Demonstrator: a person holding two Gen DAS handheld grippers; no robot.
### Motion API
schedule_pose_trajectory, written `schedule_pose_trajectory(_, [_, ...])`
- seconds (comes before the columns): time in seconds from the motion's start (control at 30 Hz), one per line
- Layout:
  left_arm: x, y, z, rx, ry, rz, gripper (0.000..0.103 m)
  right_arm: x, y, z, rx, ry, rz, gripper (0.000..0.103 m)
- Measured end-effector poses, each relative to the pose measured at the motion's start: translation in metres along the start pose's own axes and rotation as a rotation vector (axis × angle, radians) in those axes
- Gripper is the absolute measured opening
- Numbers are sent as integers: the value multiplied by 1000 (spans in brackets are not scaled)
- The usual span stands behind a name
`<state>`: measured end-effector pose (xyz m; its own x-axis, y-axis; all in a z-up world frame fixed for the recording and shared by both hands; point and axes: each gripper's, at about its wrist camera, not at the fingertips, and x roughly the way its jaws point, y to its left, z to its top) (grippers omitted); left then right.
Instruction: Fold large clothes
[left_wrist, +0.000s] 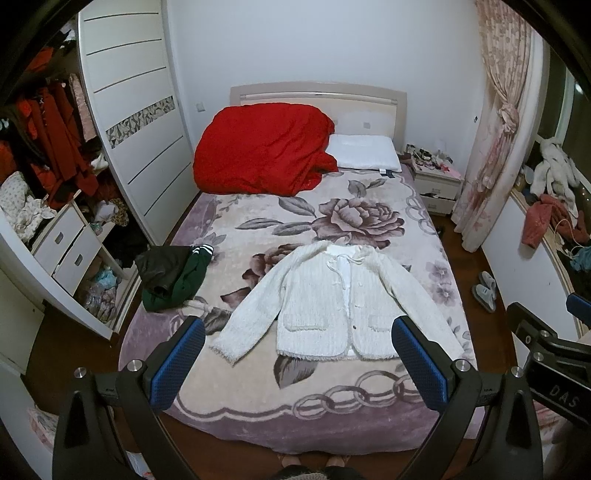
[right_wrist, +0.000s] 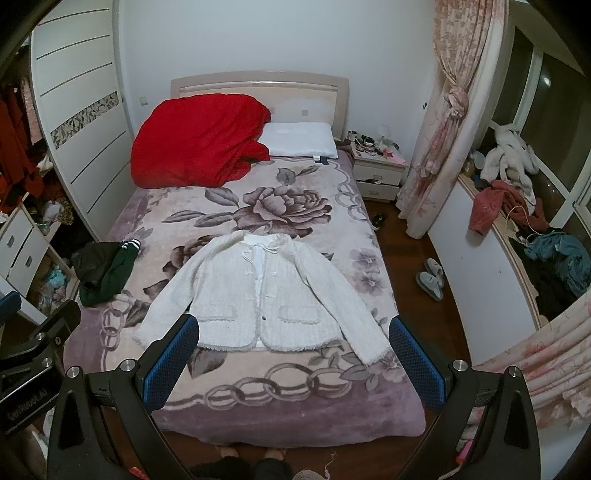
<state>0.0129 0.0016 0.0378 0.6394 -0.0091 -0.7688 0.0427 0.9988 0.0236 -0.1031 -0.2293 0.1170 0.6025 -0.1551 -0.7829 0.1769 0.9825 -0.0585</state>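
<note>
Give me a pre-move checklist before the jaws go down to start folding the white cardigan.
1. White cardigan spread flat, front up, sleeves out: ok.
2. Left gripper jaws open, empty: ok.
3. Right gripper jaws open, empty: ok.
4. Dark green garment pile apart from the cardigan's sleeve: ok.
5. Red quilt and pillow well clear at the headboard end: ok.
6. Cardigan's front fully fastened: cannot tell.
</note>
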Motion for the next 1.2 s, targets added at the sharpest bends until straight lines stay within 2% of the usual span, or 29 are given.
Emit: schedule_pose_trajectory(1.2, [-5,0,-6,2,-51,-15,103,-10,-2,-1,5,-12,3,103])
